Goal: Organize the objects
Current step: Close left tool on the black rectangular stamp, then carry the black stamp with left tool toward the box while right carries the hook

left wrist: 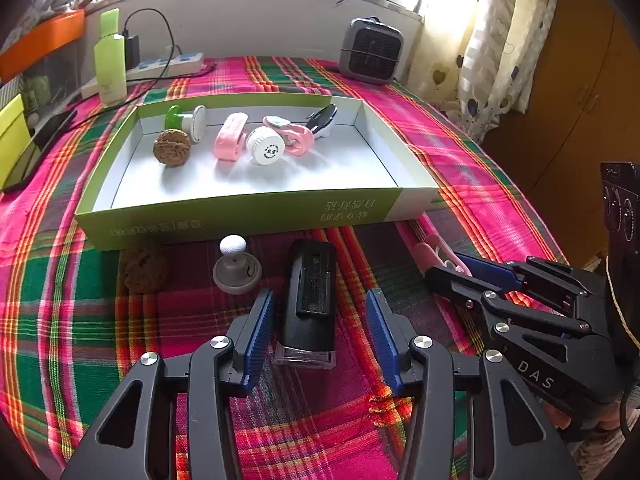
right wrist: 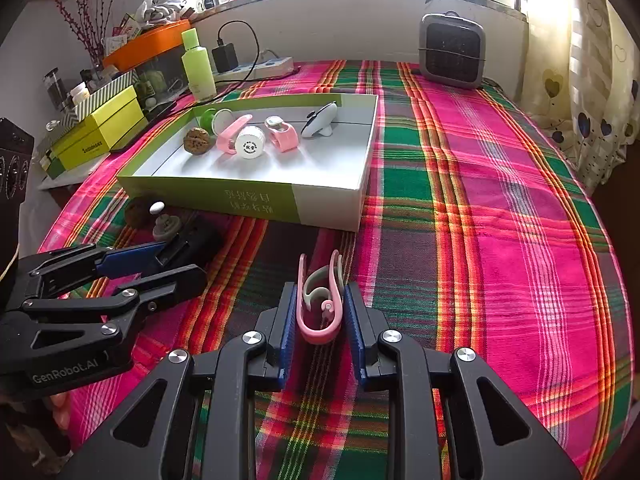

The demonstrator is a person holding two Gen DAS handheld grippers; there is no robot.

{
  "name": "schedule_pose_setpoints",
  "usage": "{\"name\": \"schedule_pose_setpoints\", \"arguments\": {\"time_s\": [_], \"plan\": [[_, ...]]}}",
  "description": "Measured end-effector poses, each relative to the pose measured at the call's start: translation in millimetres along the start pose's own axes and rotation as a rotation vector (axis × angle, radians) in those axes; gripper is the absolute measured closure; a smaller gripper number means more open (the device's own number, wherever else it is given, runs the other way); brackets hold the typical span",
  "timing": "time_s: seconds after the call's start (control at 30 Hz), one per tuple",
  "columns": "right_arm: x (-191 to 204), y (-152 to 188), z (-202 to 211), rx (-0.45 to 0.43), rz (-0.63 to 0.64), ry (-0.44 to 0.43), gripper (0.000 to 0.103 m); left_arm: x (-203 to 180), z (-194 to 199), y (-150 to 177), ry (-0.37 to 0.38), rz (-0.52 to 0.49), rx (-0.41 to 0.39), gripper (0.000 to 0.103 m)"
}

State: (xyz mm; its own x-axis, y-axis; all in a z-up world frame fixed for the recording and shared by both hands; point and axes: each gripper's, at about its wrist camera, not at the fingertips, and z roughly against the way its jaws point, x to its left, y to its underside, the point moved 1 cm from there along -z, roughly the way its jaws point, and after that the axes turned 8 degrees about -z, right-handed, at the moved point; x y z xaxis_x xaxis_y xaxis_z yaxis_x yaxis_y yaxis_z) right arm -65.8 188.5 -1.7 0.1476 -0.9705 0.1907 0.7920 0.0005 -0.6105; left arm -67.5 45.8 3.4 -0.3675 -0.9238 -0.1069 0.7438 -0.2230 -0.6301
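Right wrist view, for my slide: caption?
Right gripper shut on pink clip above plaid cloth, green tray beyond.

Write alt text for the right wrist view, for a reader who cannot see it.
The right gripper is shut on a pink clip just above a bright plaid cloth. Beyond it a shallow green box holds small items, among them a walnut. The left gripper reaches in from the left.

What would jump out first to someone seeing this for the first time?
The loud pink-and-green plaid cloth covering the table, and on it the green-sided tray holding small gadgets. Up close, the right gripper clamps a pink clip, while the left gripper straddles a black stamp.
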Motion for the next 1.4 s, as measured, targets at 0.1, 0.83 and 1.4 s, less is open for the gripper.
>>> {"name": "schedule_pose_setpoints", "arguments": {"time_s": [0.1, 0.83, 1.4], "plan": [[-0.1, 0.1, -0.1, 0.0, 0.002, -0.002, 0.078, -3.6, -1.4, -0.1, -0.029, -0.018, -0.003, 0.058], [-0.7, 0.6, 0.4, 0.001, 0.004, -0.005, 0.079, -0.8, -3.1, -2.8, -0.101, -0.008, 0.01, 0.077], [0.0, 1.3, 0.9, 0.0, 0.006, -0.004, 0.079, -0.3, -0.2, -1.0, -0.1, 0.002, 0.009, 0.078]]}}
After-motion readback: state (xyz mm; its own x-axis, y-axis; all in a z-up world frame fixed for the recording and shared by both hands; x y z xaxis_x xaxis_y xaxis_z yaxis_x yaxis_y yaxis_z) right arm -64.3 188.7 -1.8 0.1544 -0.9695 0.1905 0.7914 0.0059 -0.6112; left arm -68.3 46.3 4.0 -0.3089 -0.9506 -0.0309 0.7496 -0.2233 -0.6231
